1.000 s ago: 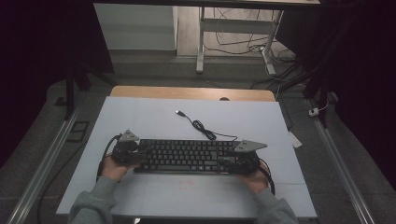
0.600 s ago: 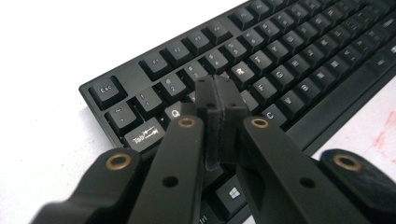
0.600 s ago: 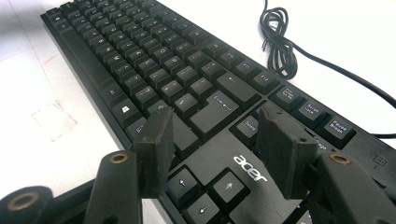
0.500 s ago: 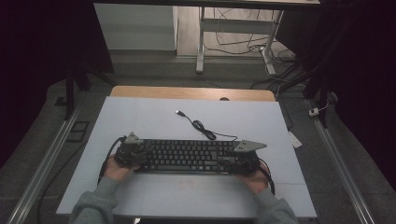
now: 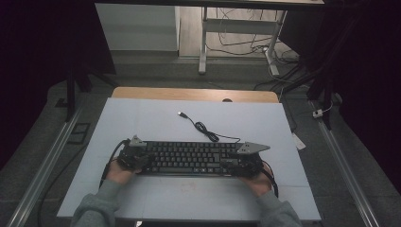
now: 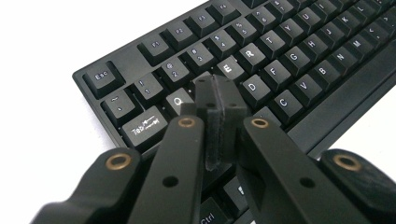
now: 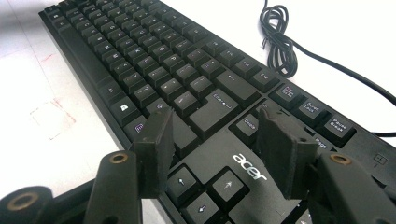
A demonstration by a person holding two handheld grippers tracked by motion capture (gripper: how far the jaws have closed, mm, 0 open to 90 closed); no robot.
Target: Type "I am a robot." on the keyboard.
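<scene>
Lying flat near the front edge of the pale grey surface [image 5: 156,118] – a black plastic full-size keyboard [image 5: 189,158], long axis running side to side, parallel to that edge. Hovering over its left end, above the Q and Tab keys in the left gripper view – the left claw [image 6: 219,100], pads pressed together, pinching nothing. Sitting over the right end, by the arrow keys and the maker's logo in the right gripper view – the right claw [image 7: 224,144], jaws spread wide, nothing between them. Being one claw per end, neither nearer the middle than the other; probably calling for key presses or a two-ended grip along that long axis, judging by the placement.

Trailing from the keyboard's back edge toward the far middle of the surface – a thin black cable with a coiled bundle [image 5: 204,128] and a loose plug. Beyond the far edge – a wooden strip, a dim floor and metal legs among loose wires.
</scene>
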